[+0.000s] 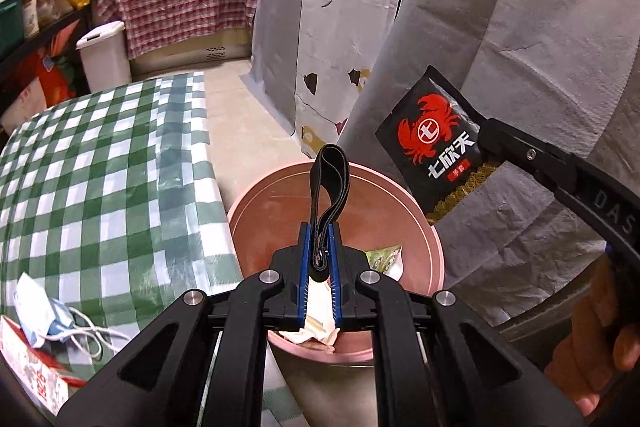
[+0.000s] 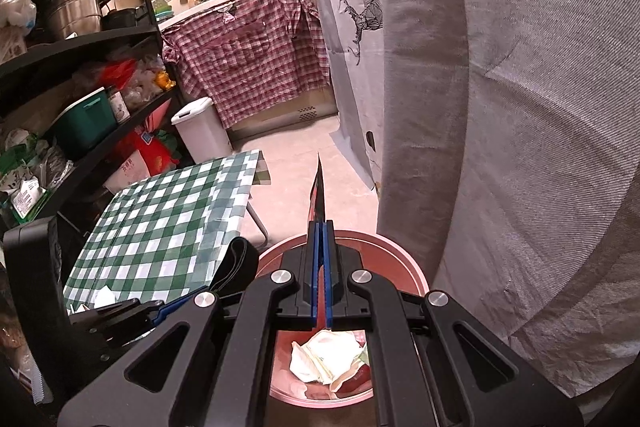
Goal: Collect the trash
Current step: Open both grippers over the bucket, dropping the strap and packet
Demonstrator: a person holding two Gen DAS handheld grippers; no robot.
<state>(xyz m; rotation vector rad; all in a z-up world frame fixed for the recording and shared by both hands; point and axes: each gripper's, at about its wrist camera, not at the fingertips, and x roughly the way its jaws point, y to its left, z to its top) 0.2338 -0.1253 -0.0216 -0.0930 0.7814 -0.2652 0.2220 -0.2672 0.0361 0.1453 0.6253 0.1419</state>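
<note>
A green-checked surface stands left of the pink bin. The left claw is clamped on a black band above the bin. To its right the right claw is clamped on a black crab-print packet.

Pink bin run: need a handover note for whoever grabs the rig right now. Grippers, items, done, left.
Left gripper: shut on a black strap loop, over the pink bin.
Right gripper: shut on a black crab-logo packet, over the bin's far side.
Done: crumpled paper and a wrapper already lie in the bin.
Left: release both items into the bin; a crumpled mask and white cable remain on the checked table.
</note>
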